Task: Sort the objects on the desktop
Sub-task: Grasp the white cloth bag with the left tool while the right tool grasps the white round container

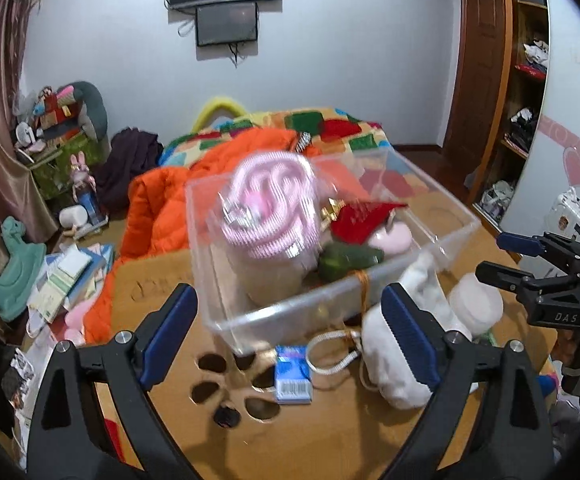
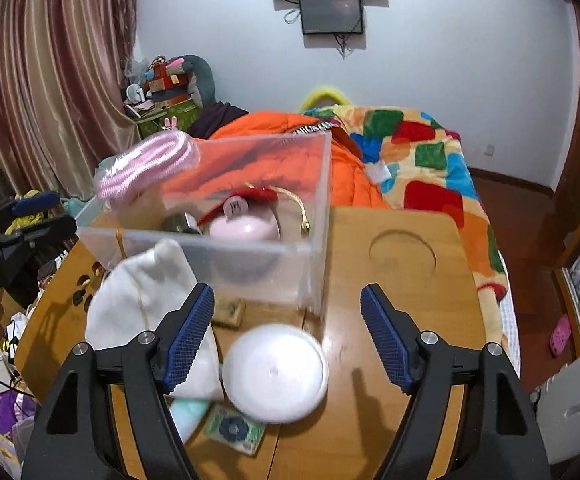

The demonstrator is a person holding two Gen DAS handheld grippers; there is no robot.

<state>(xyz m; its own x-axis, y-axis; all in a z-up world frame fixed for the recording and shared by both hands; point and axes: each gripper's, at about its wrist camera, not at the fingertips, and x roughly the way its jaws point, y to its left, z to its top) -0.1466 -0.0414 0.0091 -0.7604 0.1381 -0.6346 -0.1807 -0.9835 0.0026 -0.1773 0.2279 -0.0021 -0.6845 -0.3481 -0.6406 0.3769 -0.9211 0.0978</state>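
A clear plastic box point(image 1: 329, 307) point(image 2: 309, 268) stands on the wooden table. A pink coiled cable in a clear bag point(image 1: 274, 208) point(image 2: 146, 168), blurred, lies over the box's left rim. Inside the box are a red item point(image 1: 363, 218), a green item point(image 1: 349, 260) and a pink round case point(image 2: 246, 230). My left gripper point(image 1: 288, 290) point(image 2: 42, 214) is open before the box, holding nothing. A white pouch point(image 1: 389, 360) point(image 2: 138, 300) lies beside its right finger. My right gripper point(image 2: 288, 288) point(image 1: 505, 258) is open. A white round jar point(image 2: 276, 372) point(image 1: 475, 304) sits between its fingers, untouched.
A small blue box point(image 1: 293, 372) lies by the oval cut-outs point(image 1: 230, 384) in the table. A patterned card point(image 2: 234, 428) and a tan tile point(image 2: 230, 312) lie near the jar. A round recess point(image 2: 401, 260) marks the right side. An orange quilt point(image 1: 158, 216) covers the bed behind.
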